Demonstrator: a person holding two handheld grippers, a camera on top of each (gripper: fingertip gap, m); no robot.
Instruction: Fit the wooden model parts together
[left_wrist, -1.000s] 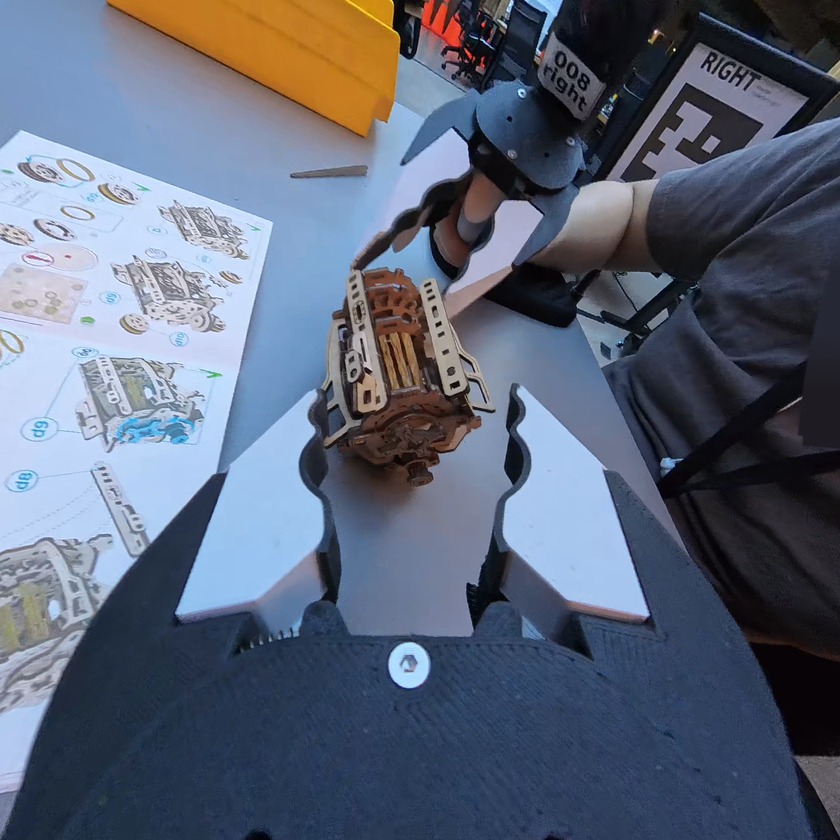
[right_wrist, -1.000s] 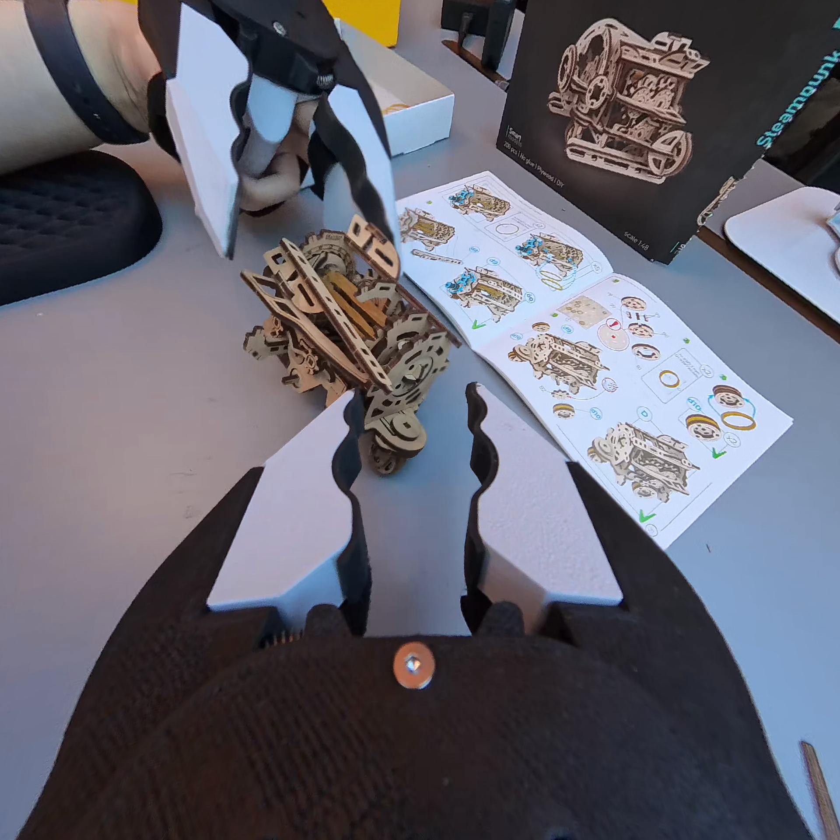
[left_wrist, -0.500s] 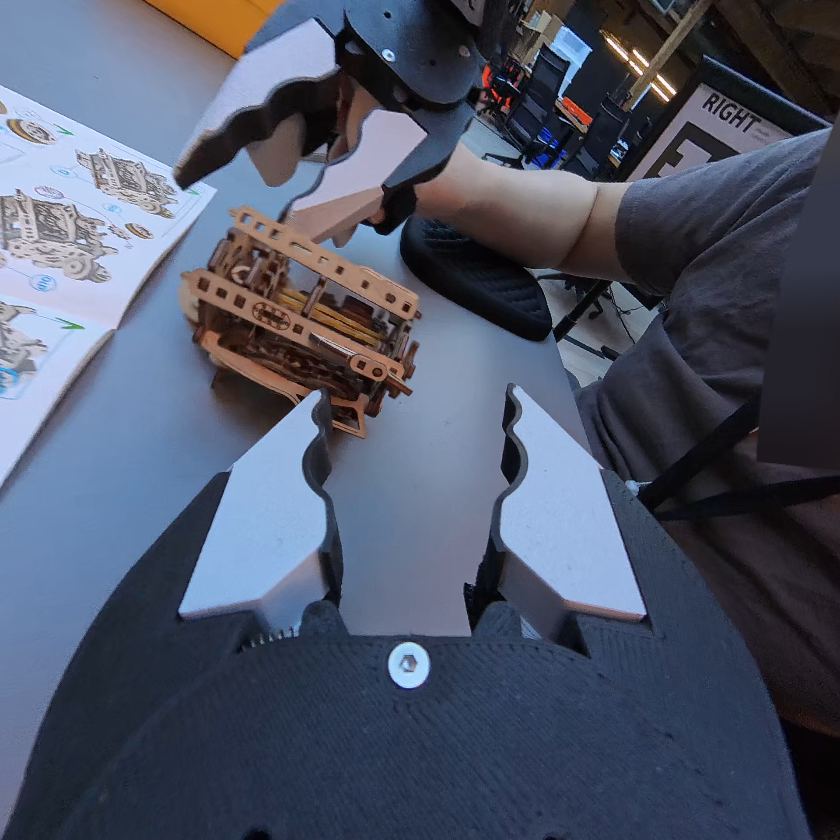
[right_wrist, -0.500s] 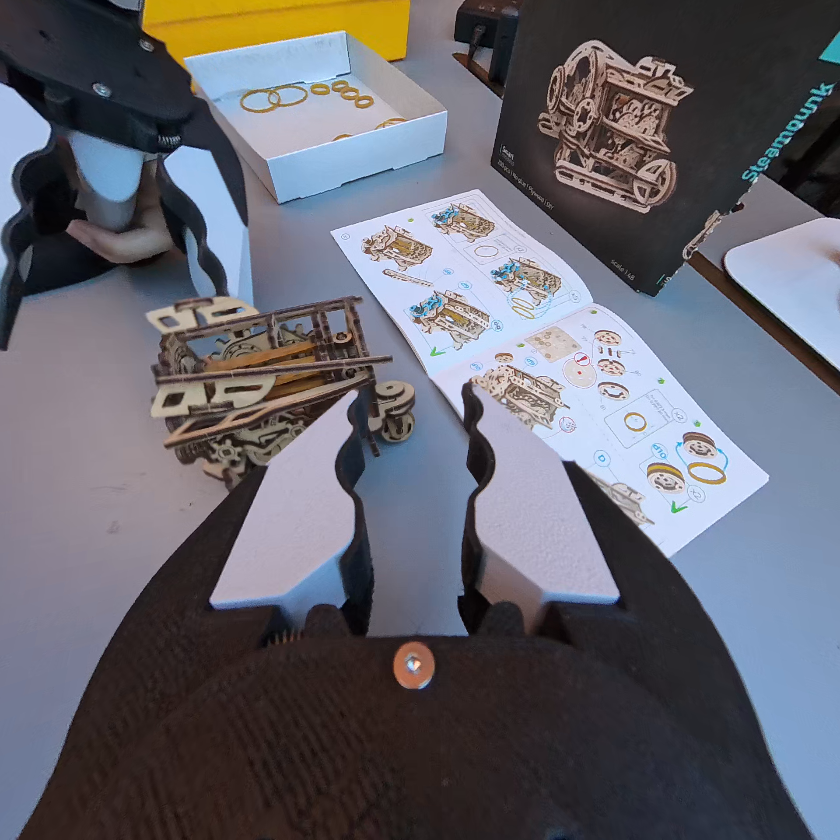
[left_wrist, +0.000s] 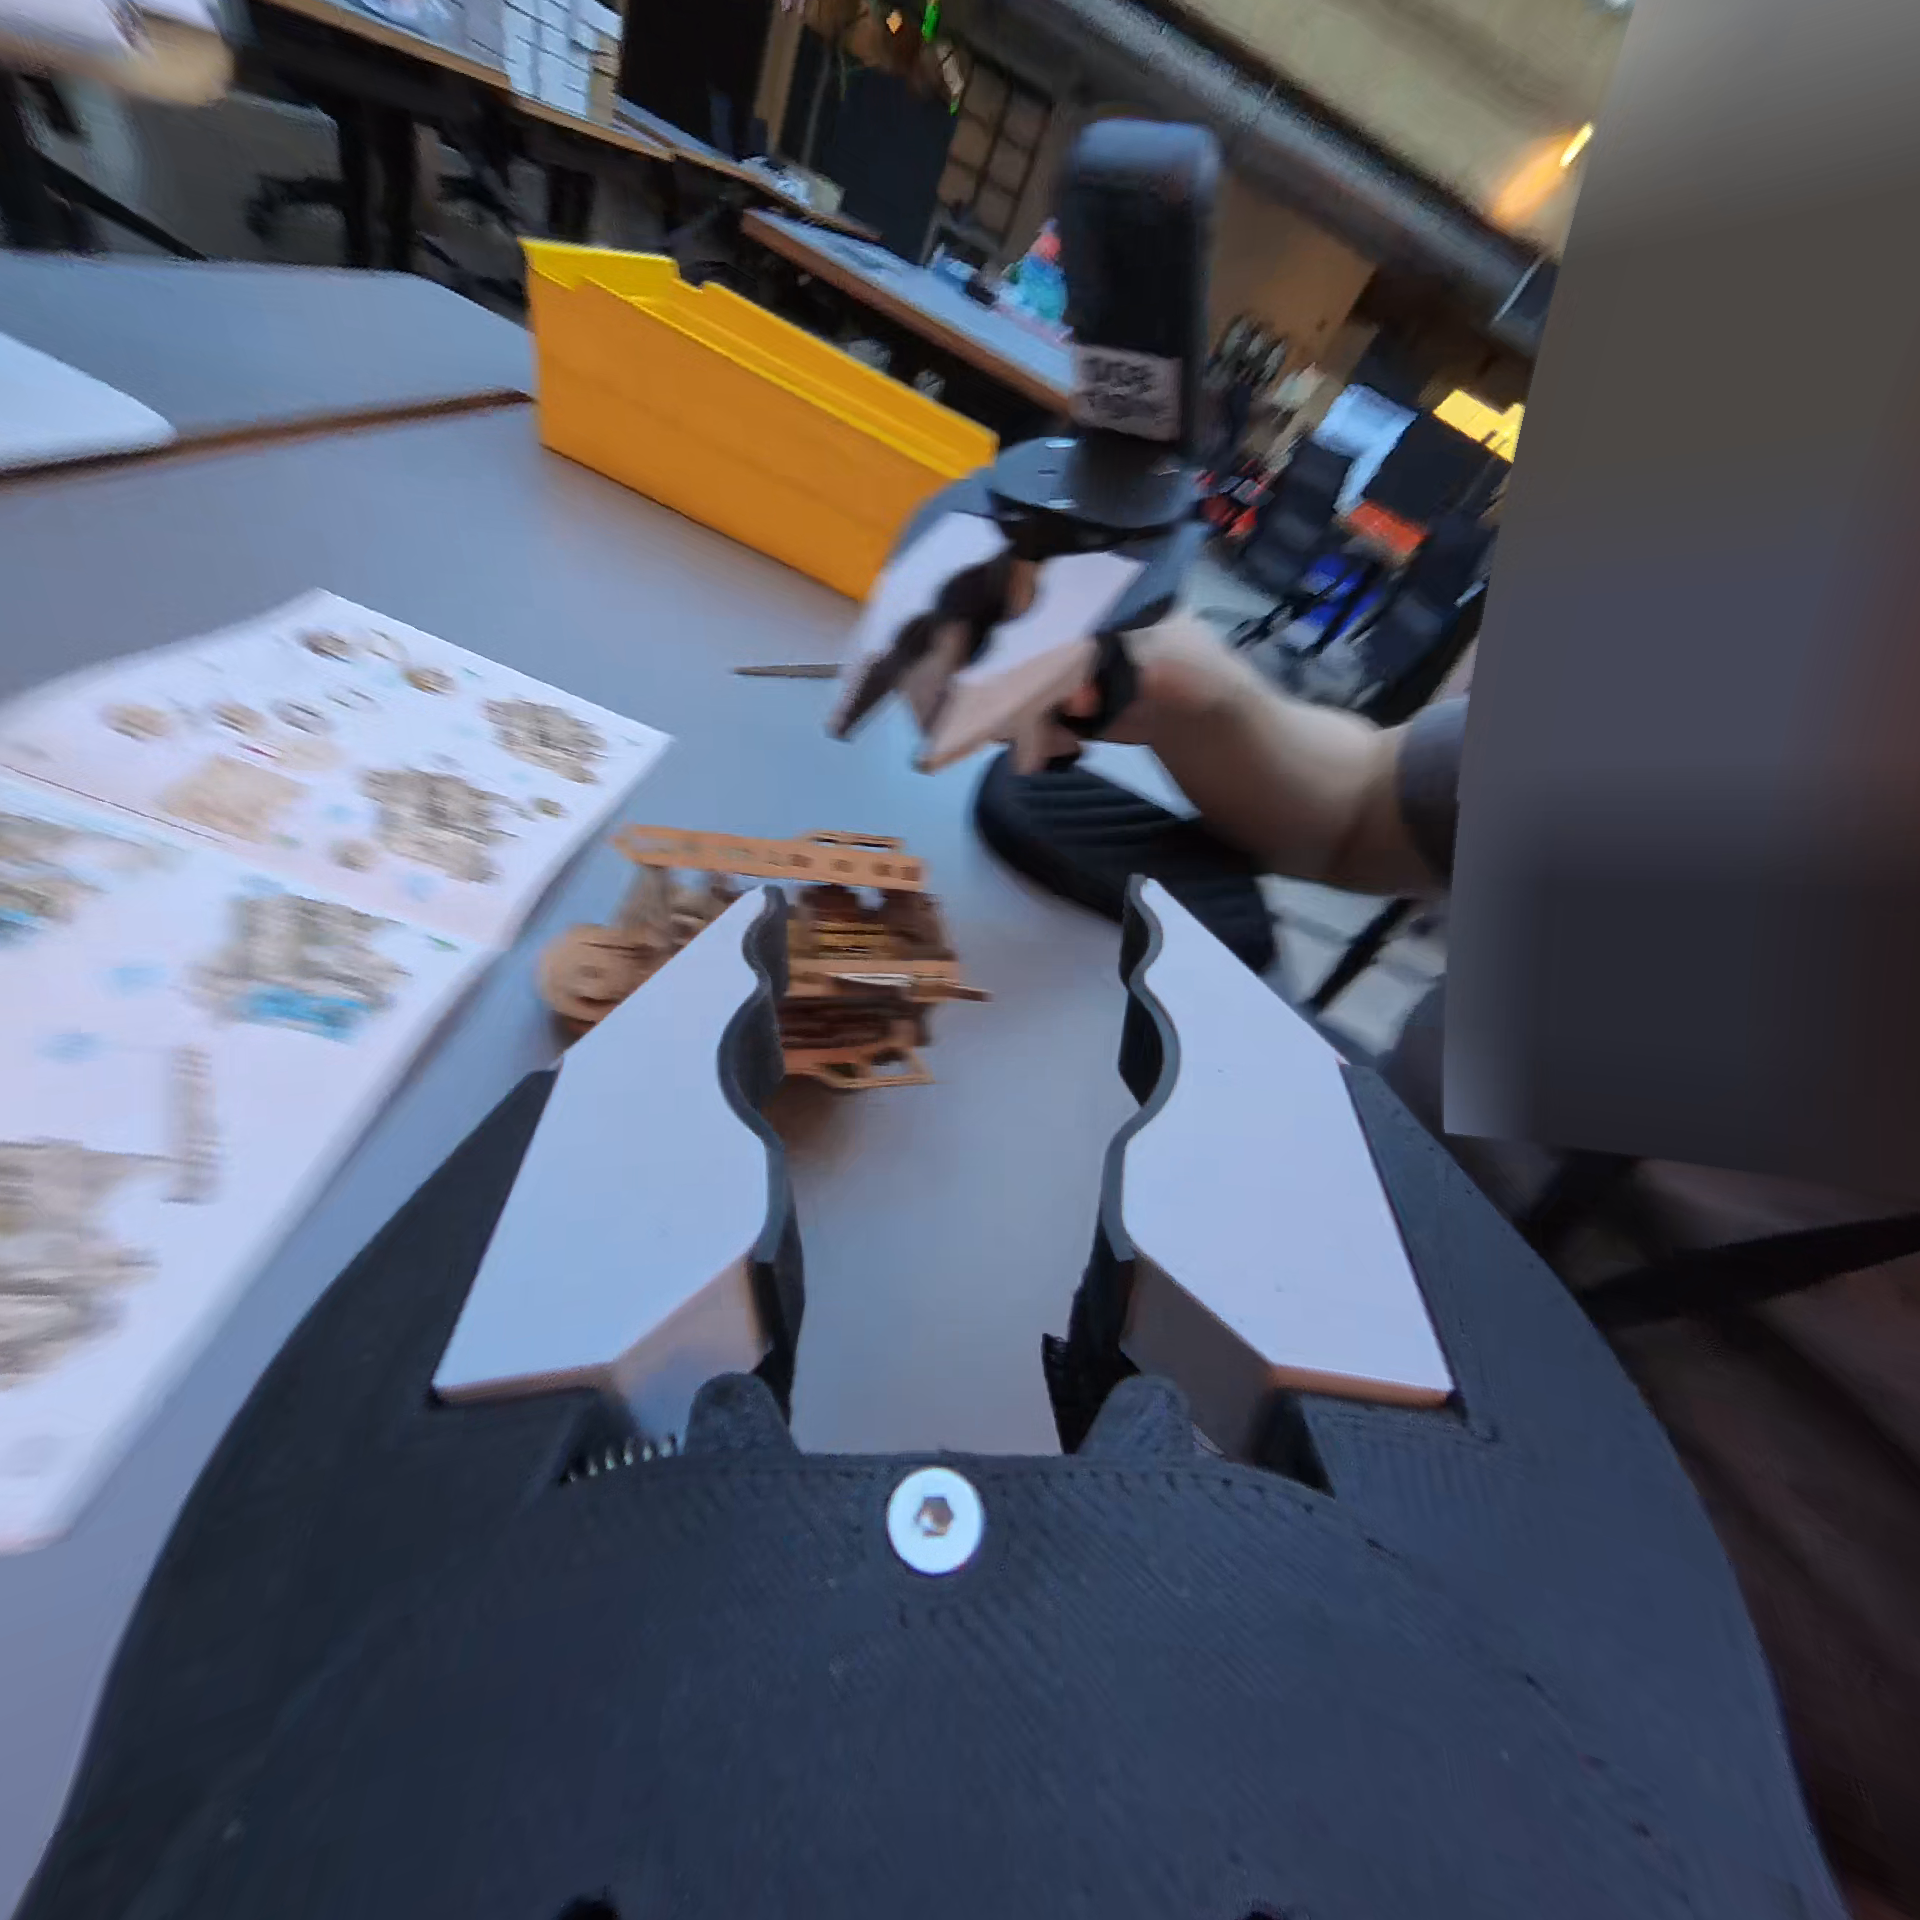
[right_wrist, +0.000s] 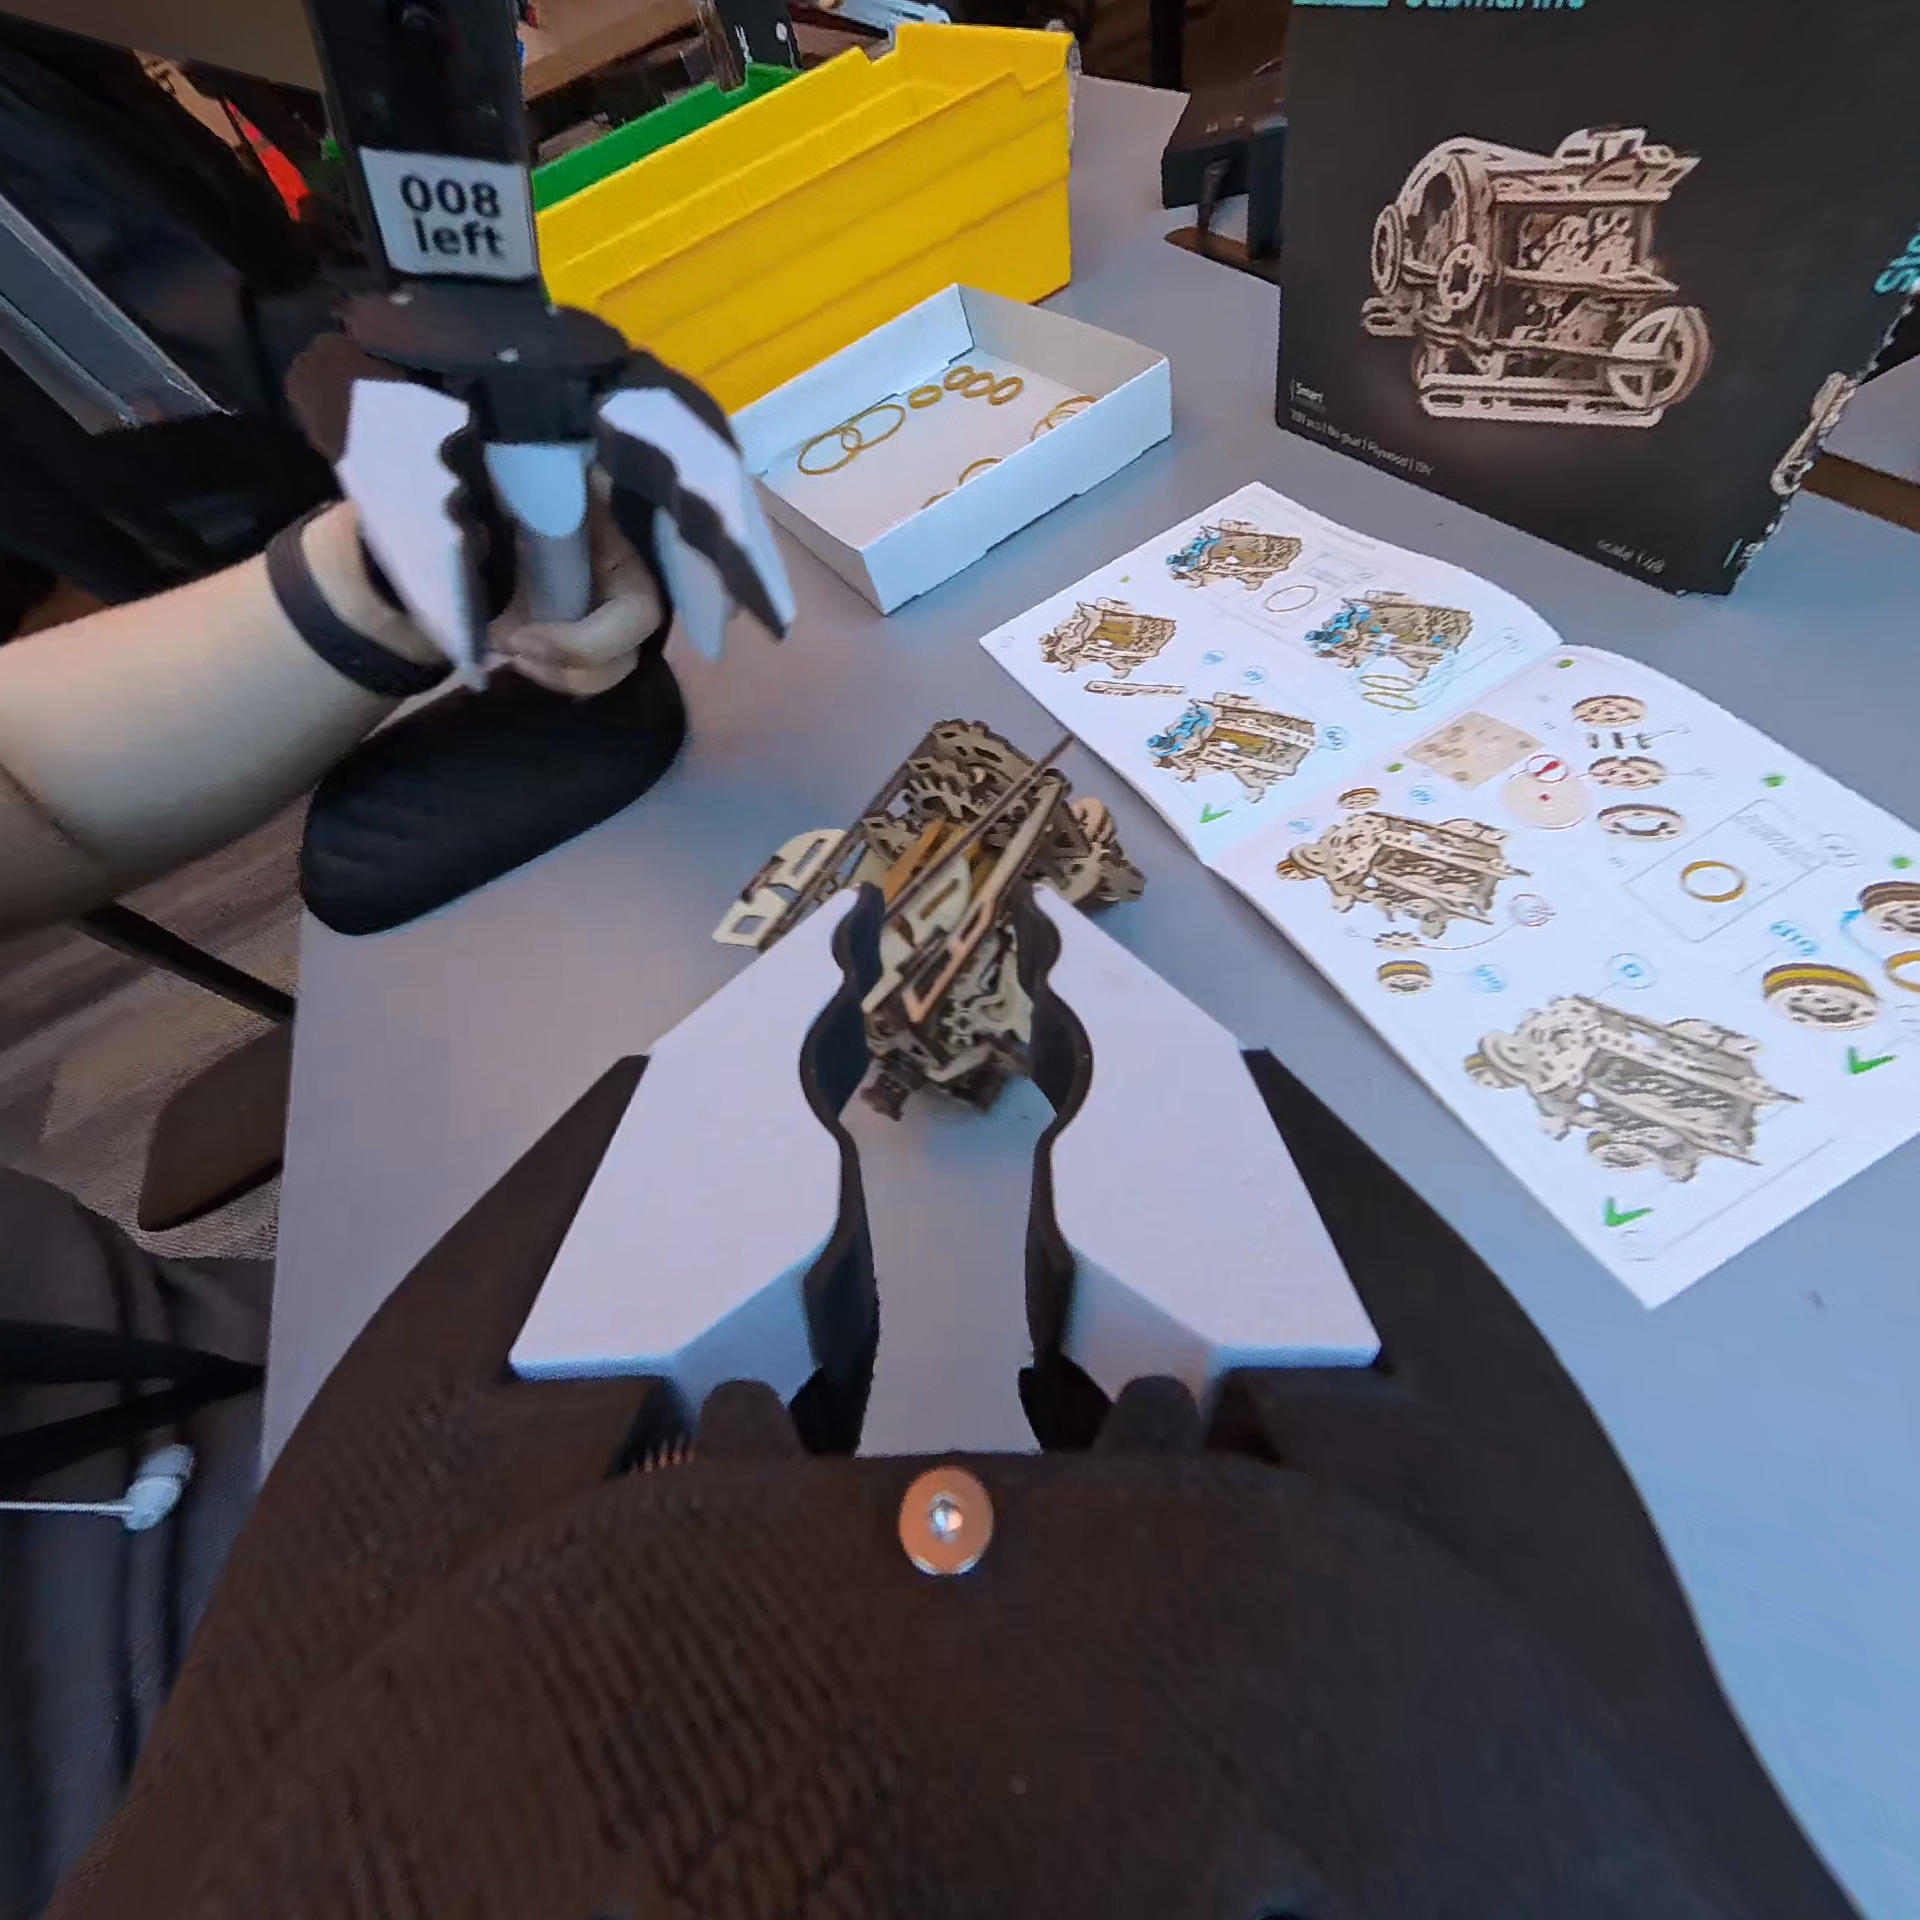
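The part-built wooden model (right_wrist: 951, 894) lay on the grey tabletop (right_wrist: 540, 1049), tipped over on its side rather than standing on its wheels. Its long side bars ran away from the right wrist camera, leaning slightly rightward; in the left wrist view the same bars ran crosswise. A flat cut-out panel stuck out at its left in the right wrist view.

The right tongs (right_wrist: 948, 904) were partly spread. The model showed through the gap between their tips, but the left wrist view placed them above and just beyond it, apart from it. The left tongs (left_wrist: 951, 902) were spread wide and held nothing, with the model just ahead of their left finger (left_wrist: 665, 1091). That view was blurred.

A black wrist pad (right_wrist: 488, 800) lay near the model on the person's side. On the opposite side the open instruction booklet (right_wrist: 1507, 883) lay flat, almost touching the model. Beyond the model stood a shallow white tray (right_wrist: 1081, 457) holding golden rings, behind it a yellow bin (right_wrist: 810, 218), and beyond the booklet an upright black box (right_wrist: 1558, 312) picturing the finished model.
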